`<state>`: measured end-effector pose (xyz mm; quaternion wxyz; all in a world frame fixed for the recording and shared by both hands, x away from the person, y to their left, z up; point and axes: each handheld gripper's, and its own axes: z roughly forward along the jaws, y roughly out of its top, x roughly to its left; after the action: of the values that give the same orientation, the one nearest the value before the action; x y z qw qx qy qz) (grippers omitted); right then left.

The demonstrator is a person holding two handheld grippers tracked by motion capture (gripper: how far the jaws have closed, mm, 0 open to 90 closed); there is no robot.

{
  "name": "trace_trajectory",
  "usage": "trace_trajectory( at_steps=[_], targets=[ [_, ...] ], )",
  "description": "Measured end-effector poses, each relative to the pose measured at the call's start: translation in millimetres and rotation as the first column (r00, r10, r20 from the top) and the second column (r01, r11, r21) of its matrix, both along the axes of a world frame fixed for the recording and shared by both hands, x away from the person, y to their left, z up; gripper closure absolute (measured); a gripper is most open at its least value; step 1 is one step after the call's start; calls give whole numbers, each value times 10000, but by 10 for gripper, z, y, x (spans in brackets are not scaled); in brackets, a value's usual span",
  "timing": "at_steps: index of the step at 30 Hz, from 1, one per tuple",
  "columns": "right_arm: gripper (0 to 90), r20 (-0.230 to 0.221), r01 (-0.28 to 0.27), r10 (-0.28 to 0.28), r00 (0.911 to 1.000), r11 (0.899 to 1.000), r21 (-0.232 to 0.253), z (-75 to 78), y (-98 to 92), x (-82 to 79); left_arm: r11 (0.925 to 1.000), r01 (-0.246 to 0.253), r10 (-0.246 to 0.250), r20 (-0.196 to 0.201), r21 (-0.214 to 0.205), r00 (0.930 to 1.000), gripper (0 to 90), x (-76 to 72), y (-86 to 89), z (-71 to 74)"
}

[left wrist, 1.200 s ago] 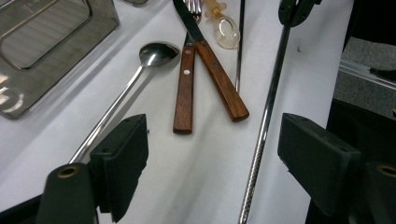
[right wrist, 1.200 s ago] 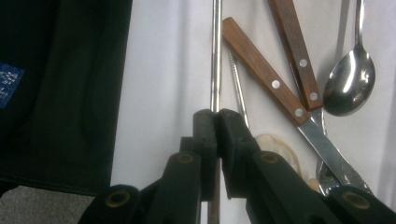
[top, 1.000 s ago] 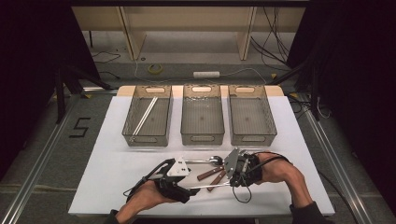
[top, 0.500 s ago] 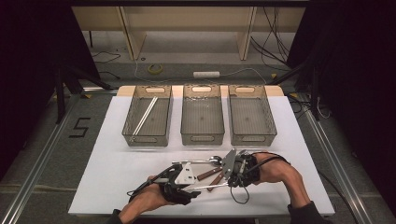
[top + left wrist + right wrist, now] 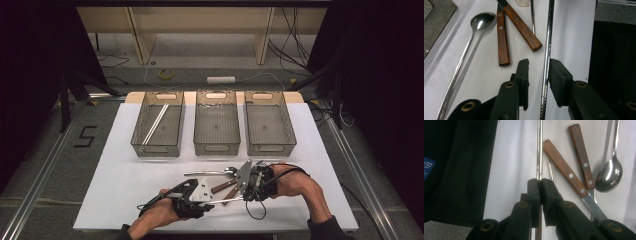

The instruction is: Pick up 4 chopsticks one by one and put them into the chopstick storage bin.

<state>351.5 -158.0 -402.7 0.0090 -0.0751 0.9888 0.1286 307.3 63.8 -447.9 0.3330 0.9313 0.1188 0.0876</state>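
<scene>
My right gripper (image 5: 540,182) is shut on a thin metal chopstick (image 5: 539,150) that lies along the white table's near part. The same chopstick (image 5: 547,37) runs between the jaws of my left gripper (image 5: 539,67). Those jaws have just been closing, and a gap still shows on the left side of the rod. From above, the left gripper (image 5: 214,200) and right gripper (image 5: 243,196) face each other over the chopstick (image 5: 227,201). Two wooden-handled knives (image 5: 502,42) (image 5: 524,27) and a spoon (image 5: 482,20) lie just beside it.
Three grey mesh bins stand in a row at the back: the left bin (image 5: 145,150) holds a pair of pale chopsticks (image 5: 154,124), beside it are the middle bin (image 5: 216,148) and the right bin (image 5: 270,148). The table edge (image 5: 200,231) runs close behind both hands.
The left gripper's jaws have narrowed around the metal chopstick and the hand has edged a little toward it. The right gripper has kept still, holding the rod.
</scene>
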Motion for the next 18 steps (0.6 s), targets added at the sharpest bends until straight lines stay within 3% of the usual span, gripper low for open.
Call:
trace_trajectory(
  at_steps=[10, 18],
  targets=[
    [860, 50, -100, 99, 9999, 9999, 34, 13, 18, -21, 9993, 334, -334, 2, 188, 9994, 822, -31, -20, 15],
    [860, 22, -289, 289, 9996, 9996, -45, -9, 31, -32, 9969, 656, -653, -75, 445, 9978, 852, -66, -43, 10]
  ],
)
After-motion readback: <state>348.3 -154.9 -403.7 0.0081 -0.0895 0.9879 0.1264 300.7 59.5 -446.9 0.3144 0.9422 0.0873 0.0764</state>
